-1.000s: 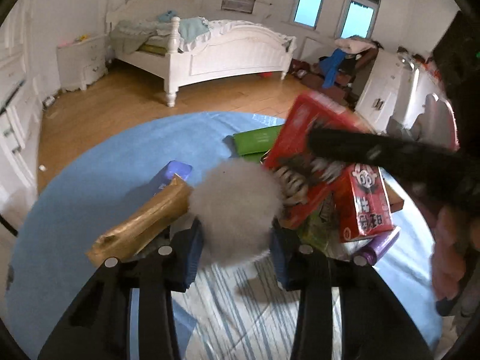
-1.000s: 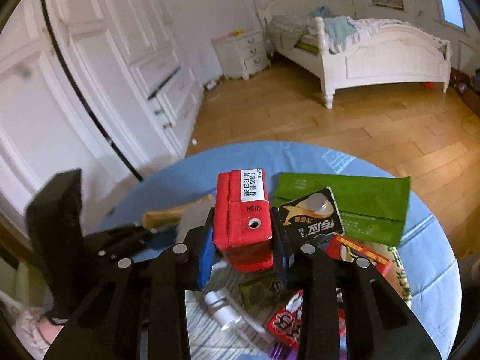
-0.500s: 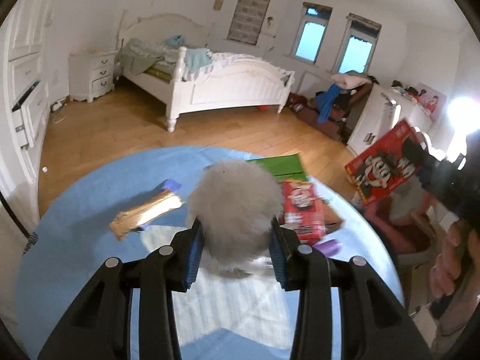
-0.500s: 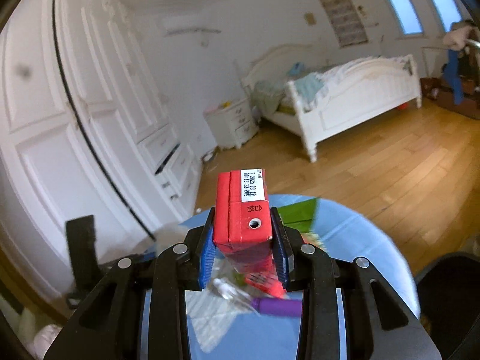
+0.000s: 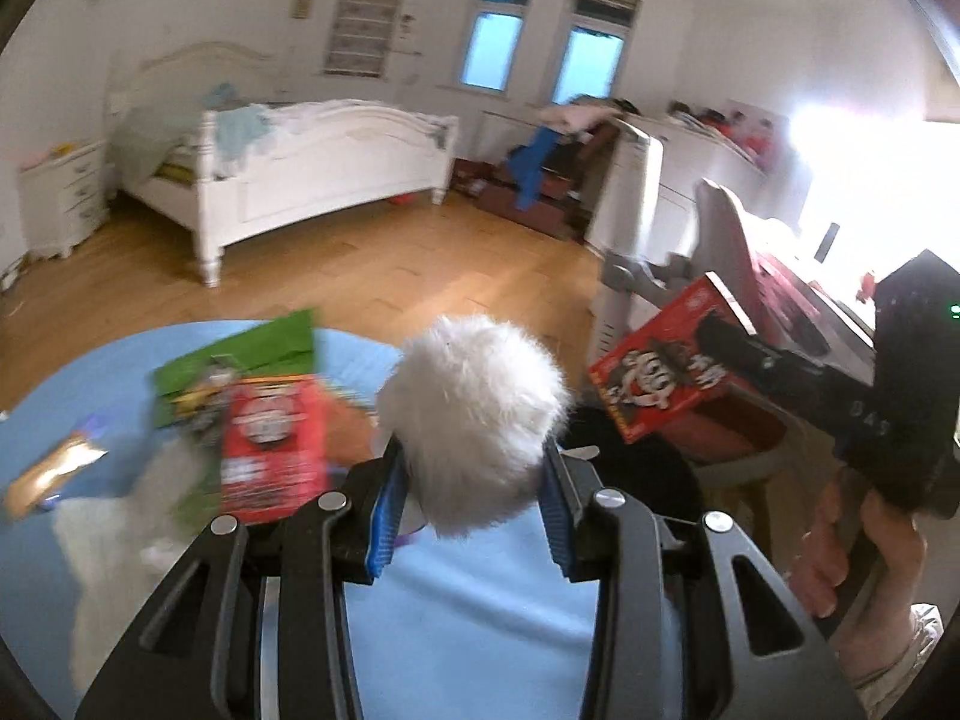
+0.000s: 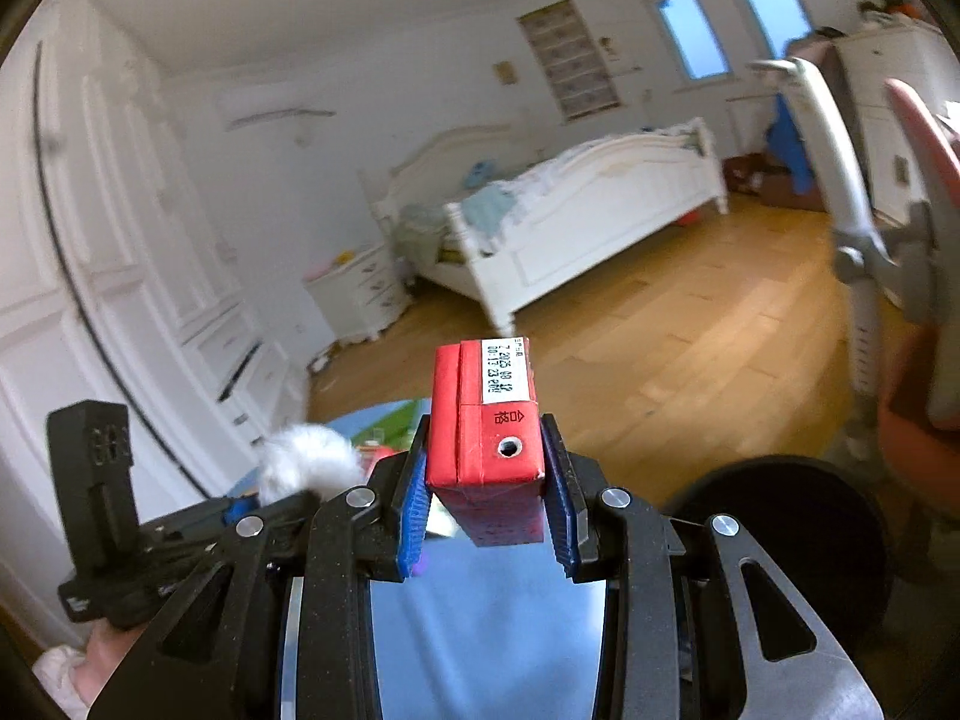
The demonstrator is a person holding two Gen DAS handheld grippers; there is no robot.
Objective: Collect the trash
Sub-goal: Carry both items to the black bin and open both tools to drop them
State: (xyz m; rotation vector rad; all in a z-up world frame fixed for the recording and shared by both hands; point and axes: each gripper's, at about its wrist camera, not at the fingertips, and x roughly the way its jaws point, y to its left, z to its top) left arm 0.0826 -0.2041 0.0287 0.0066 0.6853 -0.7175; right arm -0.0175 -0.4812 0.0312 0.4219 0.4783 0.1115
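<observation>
Left wrist view: we see the left gripper (image 5: 474, 480) with its jaws pressed on both sides of a white puff (image 5: 474, 420). The puff bulges up and forward past the blue pads (image 5: 387, 498), held above the near edge of the blue table (image 5: 480, 612). On the table to the left lie a red packet (image 5: 270, 450), a green wrapper (image 5: 252, 354) and a gold wrapper (image 5: 54, 471), all blurred. At right, a hand (image 5: 864, 564) carries the right gripper (image 5: 729, 354), which clamps a red carton (image 5: 672, 360).

Right wrist view: we note the carton (image 6: 486, 438) sits squarely between the jaws, which grip its two sides; its top end, with a punched straw hole, faces the camera. A black bin (image 6: 786, 540) sits low at right.
</observation>
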